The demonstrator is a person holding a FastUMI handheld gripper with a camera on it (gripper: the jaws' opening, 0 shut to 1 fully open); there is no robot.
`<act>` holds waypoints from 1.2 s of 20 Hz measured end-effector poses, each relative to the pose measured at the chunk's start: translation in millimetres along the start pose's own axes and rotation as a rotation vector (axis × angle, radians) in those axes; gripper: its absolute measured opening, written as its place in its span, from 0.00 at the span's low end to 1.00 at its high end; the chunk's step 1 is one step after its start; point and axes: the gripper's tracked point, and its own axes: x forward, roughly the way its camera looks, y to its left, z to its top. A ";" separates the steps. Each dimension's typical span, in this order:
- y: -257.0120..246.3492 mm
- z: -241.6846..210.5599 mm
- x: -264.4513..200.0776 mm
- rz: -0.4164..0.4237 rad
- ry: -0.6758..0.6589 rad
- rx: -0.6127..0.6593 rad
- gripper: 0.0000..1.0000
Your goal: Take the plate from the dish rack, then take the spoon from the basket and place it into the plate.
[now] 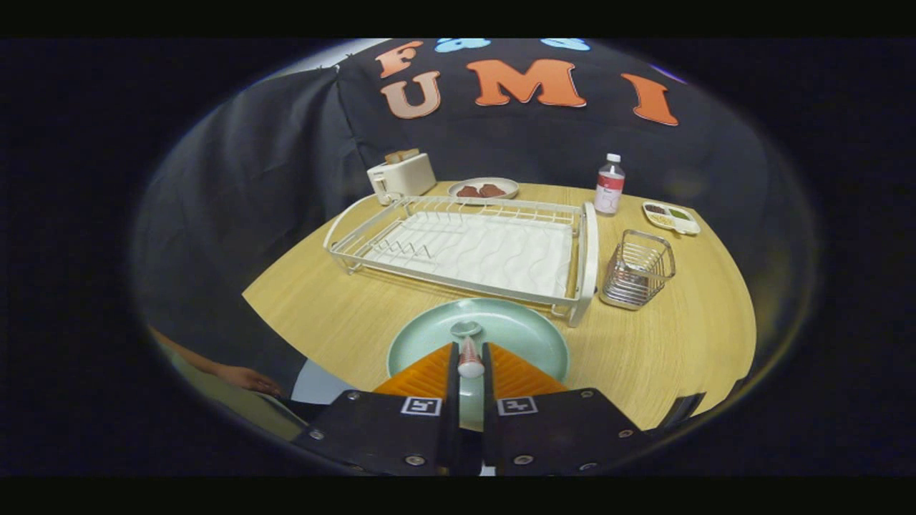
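Observation:
A pale green plate (526, 336) lies on the wooden table just in front of the white dish rack (465, 247), which holds no dishes. My gripper (469, 352) hovers over the plate's near half, shut on the spoon (469, 347). The spoon's handle is pinched between both fingers and its pale green bowl points forward, over the middle of the plate. I cannot tell whether the bowl touches the plate. The wire basket (638, 268) stands to the right of the rack with nothing visible in it.
Beyond the rack stand a white toaster (401, 175), a dish with brown food (483, 189), a bottle (610, 186) and a small divided tray (670, 217). A person's hand (247, 378) rests left of the fingers, off the table's near edge.

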 end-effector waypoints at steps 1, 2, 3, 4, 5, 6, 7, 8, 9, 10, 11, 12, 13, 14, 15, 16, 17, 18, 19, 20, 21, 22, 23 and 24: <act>-2.6 -5.9 0.8 -0.008 0.017 -0.001 0.14; -4.9 -12.0 1.3 -0.017 0.029 -0.001 0.14; -8.4 -16.0 1.3 -0.026 0.039 0.000 0.15; -10.1 -17.3 1.8 -0.032 0.045 0.005 0.16; -10.2 -17.5 1.9 -0.038 0.049 0.011 0.17; -12.1 -17.7 1.9 -0.044 0.052 0.019 0.18; -14.9 -18.3 1.2 -0.057 0.058 0.034 0.18; -17.9 -18.0 0.0 -0.064 0.060 0.055 0.20; -19.8 -11.3 -1.0 -0.070 0.050 0.082 0.20; -21.9 -1.0 -4.0 -0.069 0.029 0.108 0.20; -23.6 9.5 -6.2 -0.075 0.005 0.126 0.20; -27.1 23.2 -11.6 -0.081 -0.024 0.135 0.20; -30.8 37.3 -17.3 -0.090 -0.055 0.134 0.21; -33.9 52.8 -24.1 -0.099 -0.090 0.131 0.23; -37.5 70.2 -31.6 -0.109 -0.130 0.127 0.24; -40.7 88.3 -40.5 -0.118 -0.173 0.123 0.25; -43.8 106.1 -50.6 -0.126 -0.218 0.119 0.27; -47.5 124.8 -59.9 -0.138 -0.264 0.115 0.30; -50.7 142.4 -69.7 -0.149 -0.309 0.110 0.33; -53.6 159.8 -81.1 -0.162 -0.353 0.104 0.35; -56.9 176.4 -92.9 -0.174 -0.398 0.097 0.38; -57.6 192.6 -105.1 -0.182 -0.442 0.089 0.41; -59.4 207.8 -115.7 -0.192 -0.485 0.084 0.44; -61.4 221.7 -126.8 -0.204 -0.522 0.080 0.54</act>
